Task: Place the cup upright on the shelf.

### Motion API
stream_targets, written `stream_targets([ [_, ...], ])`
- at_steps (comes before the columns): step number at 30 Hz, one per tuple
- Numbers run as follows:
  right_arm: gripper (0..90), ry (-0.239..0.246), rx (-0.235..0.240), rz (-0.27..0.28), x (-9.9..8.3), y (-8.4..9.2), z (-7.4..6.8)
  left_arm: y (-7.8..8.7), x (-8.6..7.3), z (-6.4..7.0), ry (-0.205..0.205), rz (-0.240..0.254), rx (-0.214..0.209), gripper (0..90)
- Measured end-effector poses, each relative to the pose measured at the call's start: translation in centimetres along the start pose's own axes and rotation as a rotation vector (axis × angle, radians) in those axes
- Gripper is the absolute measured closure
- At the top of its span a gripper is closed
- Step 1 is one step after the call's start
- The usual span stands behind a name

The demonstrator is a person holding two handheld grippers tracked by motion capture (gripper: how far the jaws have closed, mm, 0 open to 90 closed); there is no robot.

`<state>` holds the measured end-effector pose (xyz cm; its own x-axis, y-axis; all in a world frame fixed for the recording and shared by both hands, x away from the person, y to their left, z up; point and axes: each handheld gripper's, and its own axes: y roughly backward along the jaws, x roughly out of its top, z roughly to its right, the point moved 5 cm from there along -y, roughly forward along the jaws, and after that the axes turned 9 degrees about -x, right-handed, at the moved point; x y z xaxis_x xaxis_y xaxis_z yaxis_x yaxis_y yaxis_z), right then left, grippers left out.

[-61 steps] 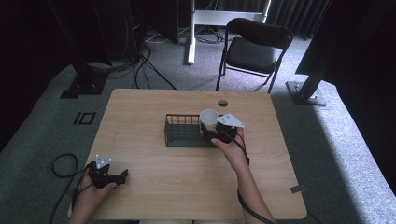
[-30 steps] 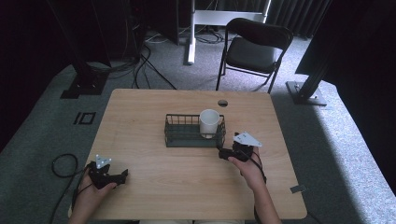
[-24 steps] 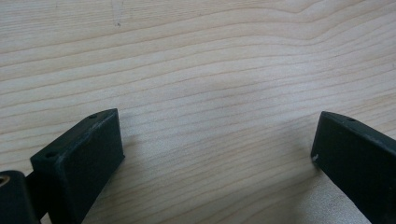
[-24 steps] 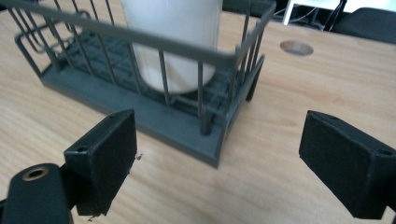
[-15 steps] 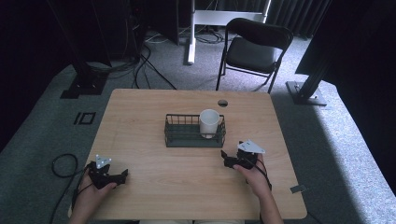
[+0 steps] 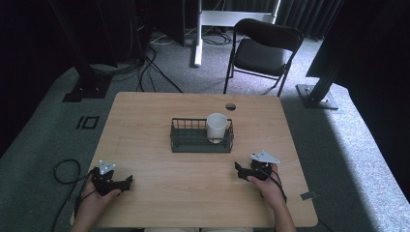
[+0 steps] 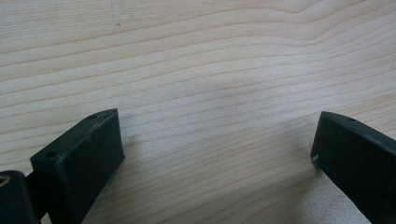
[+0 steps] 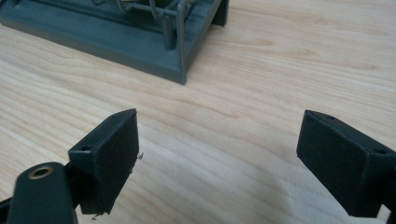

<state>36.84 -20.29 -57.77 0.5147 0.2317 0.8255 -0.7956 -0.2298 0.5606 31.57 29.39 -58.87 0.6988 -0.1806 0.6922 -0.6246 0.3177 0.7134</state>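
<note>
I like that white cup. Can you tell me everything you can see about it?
The cup is plain white and looks like ceramic. It stands upright, mouth up, at the right end of a dark wire basket in the middle of the wooden table. No handle can be made out. Nothing holds it.

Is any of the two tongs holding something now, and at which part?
Nothing is held. The left tongs and the right tongs both stand open over bare table; the white cup sits in the wire basket.
</note>
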Motion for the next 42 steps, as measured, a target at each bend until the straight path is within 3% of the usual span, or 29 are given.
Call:
stream_targets([
  [6,12.7,0.003,-0.011,-0.042,-0.6,0.3,0.7,0.0,0.0,0.0,0.0,0.0,0.0,2.6],
  [11,12.6,0.008,-0.049,-0.078,-1.2,0.6,1.8,0.0,0.0,0.0,0.0,0.0,0.0,2.6],
  [18,11.6,0.0,-0.078,-0.157,-2.2,1.0,3.1,0.0,0.0,0.0,0.0,0.0,0.0,2.6],
  [32,11.1,-0.025,-0.098,-0.165,-2.9,1.7,4.6,0.0,0.0,0.0,0.0,0.0,0.0,2.6],
  [42,11.1,-0.025,-0.091,-0.165,-3.0,1.8,4.8,0.0,0.0,0.0,0.0,0.0,0.0,2.6],
])
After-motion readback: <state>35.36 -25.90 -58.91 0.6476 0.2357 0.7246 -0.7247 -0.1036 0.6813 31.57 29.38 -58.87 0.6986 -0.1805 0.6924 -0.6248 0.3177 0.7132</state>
